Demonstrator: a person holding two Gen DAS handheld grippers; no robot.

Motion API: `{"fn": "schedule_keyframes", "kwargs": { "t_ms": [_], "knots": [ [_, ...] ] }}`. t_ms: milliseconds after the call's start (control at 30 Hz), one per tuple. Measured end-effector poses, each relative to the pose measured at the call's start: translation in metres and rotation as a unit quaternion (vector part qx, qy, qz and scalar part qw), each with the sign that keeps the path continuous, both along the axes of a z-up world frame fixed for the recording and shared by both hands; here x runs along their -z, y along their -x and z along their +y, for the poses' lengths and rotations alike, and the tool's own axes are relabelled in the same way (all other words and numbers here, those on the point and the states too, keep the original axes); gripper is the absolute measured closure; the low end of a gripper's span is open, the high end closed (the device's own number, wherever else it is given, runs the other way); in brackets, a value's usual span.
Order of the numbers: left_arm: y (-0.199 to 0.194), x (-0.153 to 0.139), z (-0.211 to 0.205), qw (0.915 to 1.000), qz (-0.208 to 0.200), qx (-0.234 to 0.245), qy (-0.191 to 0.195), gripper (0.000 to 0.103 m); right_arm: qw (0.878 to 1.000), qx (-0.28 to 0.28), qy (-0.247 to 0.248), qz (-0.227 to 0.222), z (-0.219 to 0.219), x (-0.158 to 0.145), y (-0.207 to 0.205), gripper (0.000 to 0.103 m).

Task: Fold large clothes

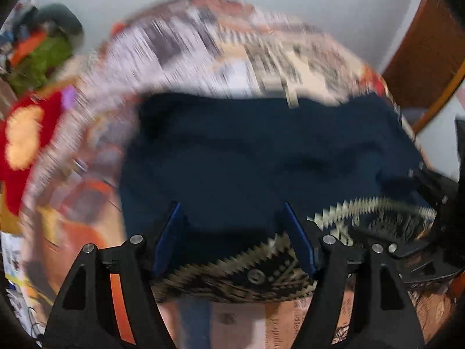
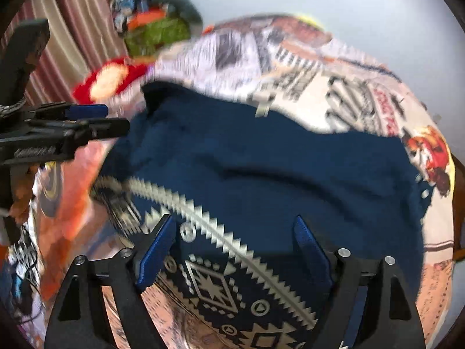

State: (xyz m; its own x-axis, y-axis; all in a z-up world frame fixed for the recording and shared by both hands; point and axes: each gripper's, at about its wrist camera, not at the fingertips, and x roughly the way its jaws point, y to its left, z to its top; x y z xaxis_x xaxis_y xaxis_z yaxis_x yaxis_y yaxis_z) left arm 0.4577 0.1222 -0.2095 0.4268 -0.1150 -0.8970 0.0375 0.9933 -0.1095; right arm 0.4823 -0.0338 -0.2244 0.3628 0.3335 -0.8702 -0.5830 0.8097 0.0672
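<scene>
A large dark navy garment (image 1: 261, 157) with a cream zigzag and diamond border (image 2: 215, 285) lies spread on a patterned bedsheet (image 2: 319, 87). My left gripper (image 1: 234, 221) is open, its blue fingers over the garment's near edge with nothing held. My right gripper (image 2: 234, 232) is open just above the patterned border, empty. The left gripper also shows in the right wrist view (image 2: 87, 119) at the left, over the garment's left edge. Part of the right gripper shows at the right edge of the left wrist view (image 1: 430, 192). Both views are motion-blurred.
A red and yellow plush item (image 1: 23, 145) and a green and orange pile (image 2: 157, 32) lie at the bed's far left. A striped curtain (image 2: 72, 29) hangs at left. A wooden headboard or door (image 1: 421, 58) stands at right. A pale wall lies behind.
</scene>
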Motion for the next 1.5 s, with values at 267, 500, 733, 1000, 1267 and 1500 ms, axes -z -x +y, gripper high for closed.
{"fn": "schedule_keyframes", "kwargs": {
  "t_ms": [267,500,733,1000,1267,1500],
  "knots": [
    [-0.002,0.042,-0.010,0.9994,-0.003,-0.029,-0.021,0.015,1.000,-0.016,0.012,0.003,-0.016,0.021,0.003,0.005],
    [0.011,0.028,0.004,0.9987,-0.009,-0.043,-0.026,0.015,1.000,-0.019,0.022,-0.003,-0.018,0.019,0.009,0.004],
    [0.046,0.001,0.031,0.9956,-0.031,-0.084,-0.027,0.015,0.999,-0.013,0.051,-0.005,-0.019,0.013,0.018,0.004],
    [0.085,-0.010,0.046,0.9918,-0.055,-0.115,-0.011,0.015,0.995,-0.021,0.088,-0.045,-0.017,-0.007,0.032,0.004],
    [0.106,0.019,0.067,0.9722,-0.019,-0.174,0.155,0.015,0.989,-0.014,0.082,-0.118,-0.003,-0.035,0.037,0.004],
    [0.102,0.062,0.077,0.9202,0.011,-0.191,0.342,0.015,0.993,-0.010,0.089,-0.073,0.020,-0.006,0.018,0.004]
  ]
}}
